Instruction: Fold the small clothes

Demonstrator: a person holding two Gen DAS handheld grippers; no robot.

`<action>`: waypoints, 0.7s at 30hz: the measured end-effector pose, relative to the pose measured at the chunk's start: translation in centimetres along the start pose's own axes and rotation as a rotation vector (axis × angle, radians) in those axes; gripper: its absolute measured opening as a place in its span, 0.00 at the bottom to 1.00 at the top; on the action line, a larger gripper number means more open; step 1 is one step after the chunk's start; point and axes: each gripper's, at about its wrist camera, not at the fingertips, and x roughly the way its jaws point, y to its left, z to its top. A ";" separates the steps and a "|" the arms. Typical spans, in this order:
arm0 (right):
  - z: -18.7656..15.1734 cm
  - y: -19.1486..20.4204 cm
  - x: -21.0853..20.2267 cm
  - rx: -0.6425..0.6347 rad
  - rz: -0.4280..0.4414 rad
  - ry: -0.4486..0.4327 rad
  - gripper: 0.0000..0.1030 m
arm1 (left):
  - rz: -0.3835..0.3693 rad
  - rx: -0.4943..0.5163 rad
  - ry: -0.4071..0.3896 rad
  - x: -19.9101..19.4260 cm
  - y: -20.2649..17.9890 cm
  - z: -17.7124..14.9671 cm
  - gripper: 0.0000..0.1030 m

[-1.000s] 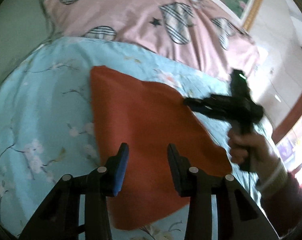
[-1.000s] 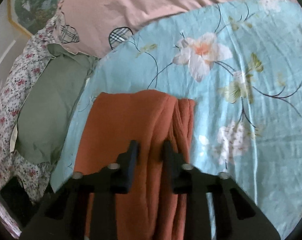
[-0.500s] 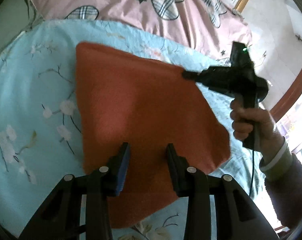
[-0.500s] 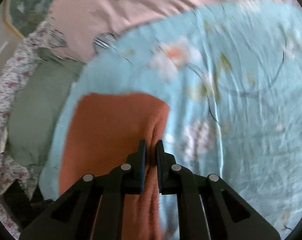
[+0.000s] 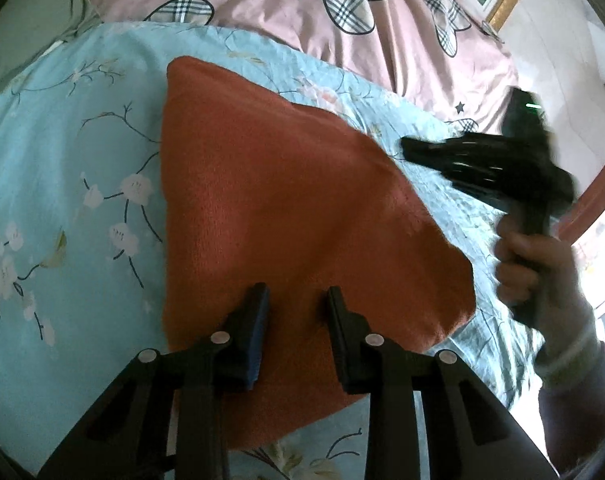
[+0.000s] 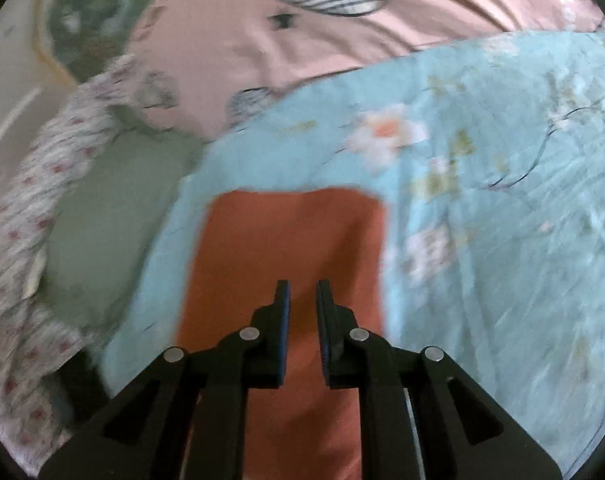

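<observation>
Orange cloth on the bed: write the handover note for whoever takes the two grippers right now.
Left gripper: open, over the near part of the orange cloth, holding nothing.
Right gripper: jaws slightly apart, nothing between them, above the cloth; from the left wrist view it sits off the cloth's right edge, blurred.
Cloth lies flat on the light blue floral sheet, below the pink quilt.
Done: cloth laid out smooth; whether already folded once, cannot tell.
Left: grip an edge, fold over, flatten.
</observation>
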 end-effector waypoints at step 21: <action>-9.4 -1.9 1.1 -0.051 -0.198 0.150 0.04 | 0.049 0.035 0.021 -3.0 -0.1 -3.1 0.30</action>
